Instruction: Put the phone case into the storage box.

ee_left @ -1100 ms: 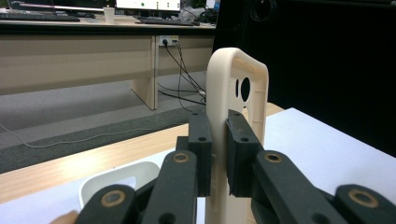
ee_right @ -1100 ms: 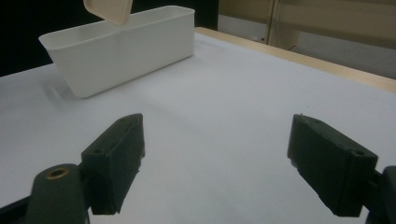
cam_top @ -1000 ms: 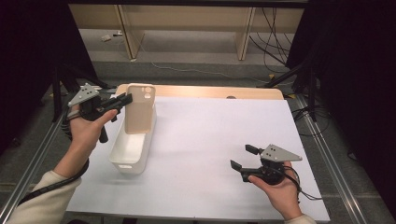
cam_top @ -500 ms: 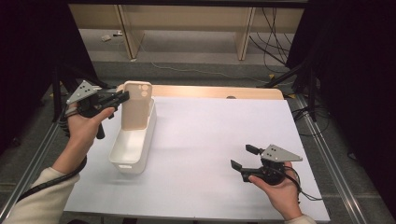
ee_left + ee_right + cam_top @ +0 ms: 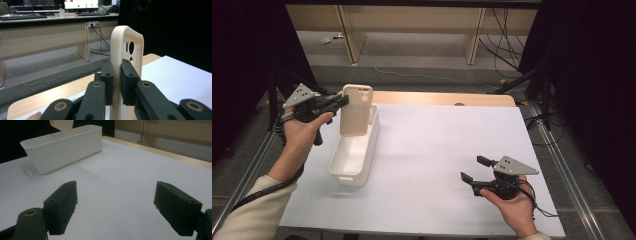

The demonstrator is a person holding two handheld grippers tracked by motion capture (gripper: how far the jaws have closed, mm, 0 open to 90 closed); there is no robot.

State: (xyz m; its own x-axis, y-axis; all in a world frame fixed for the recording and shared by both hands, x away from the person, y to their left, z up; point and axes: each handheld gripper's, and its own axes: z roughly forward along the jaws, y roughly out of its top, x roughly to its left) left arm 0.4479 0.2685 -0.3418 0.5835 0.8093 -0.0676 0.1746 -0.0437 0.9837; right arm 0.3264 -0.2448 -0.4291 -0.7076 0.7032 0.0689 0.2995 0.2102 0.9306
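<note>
My left gripper (image 5: pixel 343 101) is clamped on the edge of a beige phone case (image 5: pixel 356 110); in the left gripper view both pads pinch its side wall, and the case (image 5: pixel 127 65) stands upright with the camera cutouts at the top. In the high view the case hangs over the far end of the white bin (image 5: pixel 353 155), lower end above the rim, not touching it as far as I can tell. The bin sits on the left part of the white table sheet (image 5: pixel 437 150), long axis running away from me. My right gripper (image 5: pixel 475 169) is low over the sheet's near right part, well apart from the bin, jaws spread wide with nothing between them. The right gripper view has bare sheet between the pads (image 5: pixel 62 202), the bin (image 5: pixel 65 147) beyond, and the case's bottom corner (image 5: pixel 62 125) above it.
</note>
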